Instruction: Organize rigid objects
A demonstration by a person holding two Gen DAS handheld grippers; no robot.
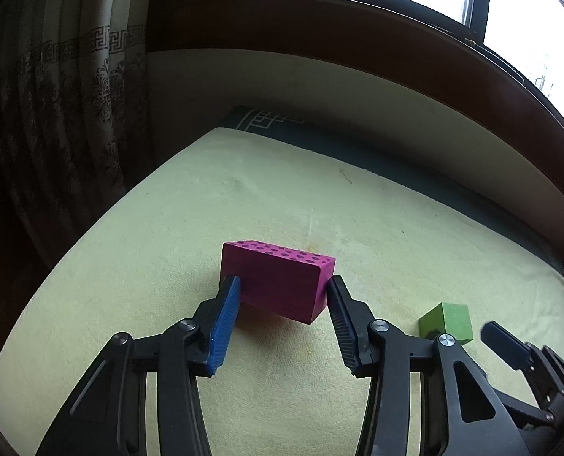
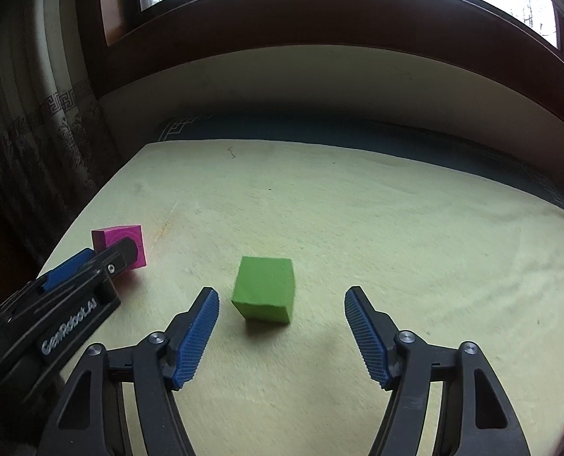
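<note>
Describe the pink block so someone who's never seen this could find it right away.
On the pale yellow-green cloth under the window, look left. The pink block sits between the left hand-held gripper's fingers. It is oblong, with dots on top; the green cube is plain.

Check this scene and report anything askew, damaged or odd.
The pink block sits tilted between the left gripper's fingertips, one end off the yellow cloth. The green cube lies intact.

Pale yellow-green fuzzy blanket lay under a dark wood-framed window blasting daylight, with a brown patterned curtain to its left.
</note>
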